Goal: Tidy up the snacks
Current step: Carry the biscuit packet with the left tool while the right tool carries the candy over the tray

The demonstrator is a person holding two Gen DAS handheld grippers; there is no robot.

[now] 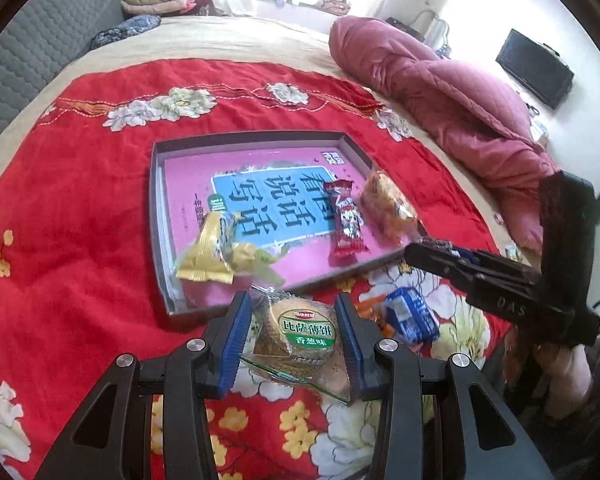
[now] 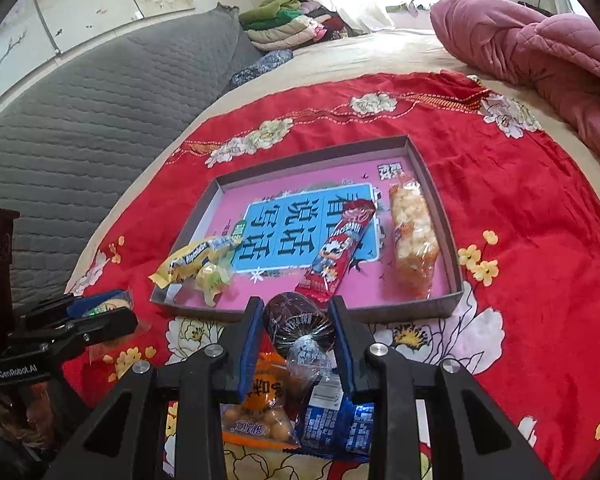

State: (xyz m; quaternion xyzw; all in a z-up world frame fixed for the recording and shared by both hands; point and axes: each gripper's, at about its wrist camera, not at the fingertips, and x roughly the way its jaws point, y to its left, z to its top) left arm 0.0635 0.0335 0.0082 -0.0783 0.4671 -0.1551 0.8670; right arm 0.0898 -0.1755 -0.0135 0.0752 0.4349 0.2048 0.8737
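A shallow grey box [image 1: 162, 216] [image 2: 440, 200] with a pink and blue printed floor lies on the red flowered cloth. In it lie a yellow packet [image 1: 210, 248] [image 2: 192, 260], a red bar [image 1: 346, 220] [image 2: 340, 256] and an orange rice-cracker pack [image 1: 388, 204] [image 2: 412, 236]. My left gripper [image 1: 294, 332] is shut on a clear-wrapped round cracker pack with a green label [image 1: 304, 334], just in front of the box. My right gripper [image 2: 296, 326] is shut on a dark brown wrapped snack [image 2: 296, 320] at the box's near edge; it also shows in the left wrist view [image 1: 432, 250].
A blue packet [image 1: 410, 314] [image 2: 336, 420] and an orange packet [image 2: 260, 412] lie on the cloth below my right gripper. A pink quilt [image 1: 440, 92] [image 2: 540, 56] lies at the right. A grey padded headboard [image 2: 100, 120] and folded blankets [image 2: 284, 24] are at the back left.
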